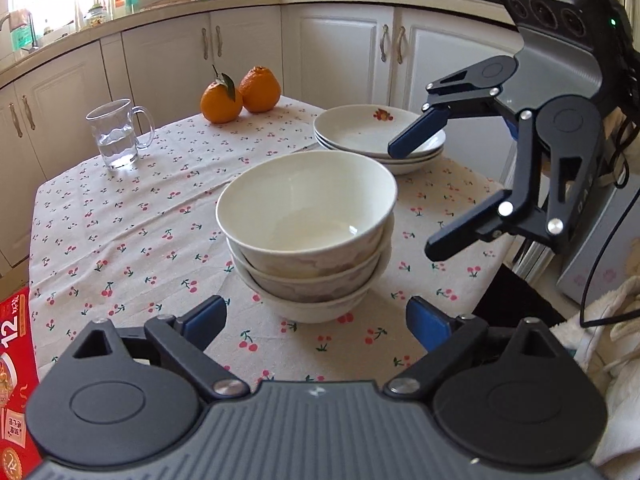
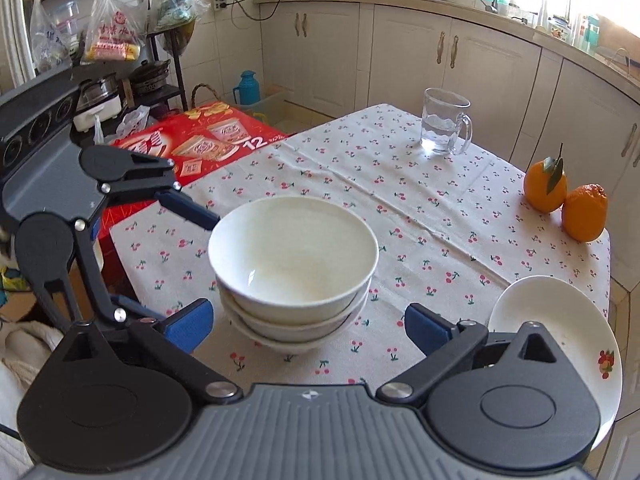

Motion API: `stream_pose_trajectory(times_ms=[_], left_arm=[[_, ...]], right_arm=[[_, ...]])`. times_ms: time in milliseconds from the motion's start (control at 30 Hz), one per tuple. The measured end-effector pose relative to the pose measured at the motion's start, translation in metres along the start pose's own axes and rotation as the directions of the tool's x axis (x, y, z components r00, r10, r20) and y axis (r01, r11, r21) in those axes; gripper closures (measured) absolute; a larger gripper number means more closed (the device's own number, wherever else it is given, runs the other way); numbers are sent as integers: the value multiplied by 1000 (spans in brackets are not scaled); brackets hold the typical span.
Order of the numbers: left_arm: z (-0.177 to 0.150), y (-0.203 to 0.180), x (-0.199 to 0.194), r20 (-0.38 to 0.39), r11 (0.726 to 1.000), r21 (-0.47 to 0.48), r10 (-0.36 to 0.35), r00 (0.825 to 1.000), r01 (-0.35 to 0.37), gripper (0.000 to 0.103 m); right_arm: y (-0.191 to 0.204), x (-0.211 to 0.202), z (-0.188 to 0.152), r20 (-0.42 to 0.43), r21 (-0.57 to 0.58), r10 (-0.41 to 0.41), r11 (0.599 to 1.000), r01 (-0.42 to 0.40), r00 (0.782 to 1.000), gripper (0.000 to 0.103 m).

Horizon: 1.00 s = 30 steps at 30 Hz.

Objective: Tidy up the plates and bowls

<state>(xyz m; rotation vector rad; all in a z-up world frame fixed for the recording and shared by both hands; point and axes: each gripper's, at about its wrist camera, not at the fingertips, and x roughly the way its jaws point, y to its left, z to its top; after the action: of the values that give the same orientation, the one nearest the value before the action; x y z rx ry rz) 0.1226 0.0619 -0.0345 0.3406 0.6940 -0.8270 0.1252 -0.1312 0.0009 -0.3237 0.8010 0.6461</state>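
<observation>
Three white bowls (image 1: pixel 308 232) stand nested in one stack on the cherry-print tablecloth (image 1: pixel 132 220); the stack also shows in the right wrist view (image 2: pixel 292 268). Three white plates (image 1: pixel 360 136) with a fruit print are stacked behind it, at the table's far right; they show at the lower right in the right wrist view (image 2: pixel 560 320). My left gripper (image 1: pixel 316 322) is open and empty, just in front of the bowls. My right gripper (image 1: pixel 424 196) is open and empty, to the right of the bowls, its upper finger over the plates. In the right wrist view it (image 2: pixel 308 326) faces the bowls.
A glass mug (image 1: pixel 118 136) with water stands at the far left of the table. Two oranges (image 1: pixel 240 96) sit at the far edge. A red carton (image 2: pixel 200 140) lies beside the table. White kitchen cabinets (image 1: pixel 248 52) run behind it.
</observation>
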Motion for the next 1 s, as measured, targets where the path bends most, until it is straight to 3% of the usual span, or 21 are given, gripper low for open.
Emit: stream_pose_trajectory(times_ms=[200, 500, 1000], left_arm=[[1, 10, 19, -55, 998, 37, -43, 998, 45, 7], [6, 29, 43, -114, 986, 80, -136, 984, 145, 9], [21, 41, 60, -199, 912, 254, -277, 940, 323, 19]], right_arm=[[11, 23, -14, -54, -74, -26, 997, 22, 998, 0], [6, 57, -10, -92, -156, -17, 988, 2, 996, 0], [-6, 73, 3, -144, -228, 95, 965, -126, 985, 7]])
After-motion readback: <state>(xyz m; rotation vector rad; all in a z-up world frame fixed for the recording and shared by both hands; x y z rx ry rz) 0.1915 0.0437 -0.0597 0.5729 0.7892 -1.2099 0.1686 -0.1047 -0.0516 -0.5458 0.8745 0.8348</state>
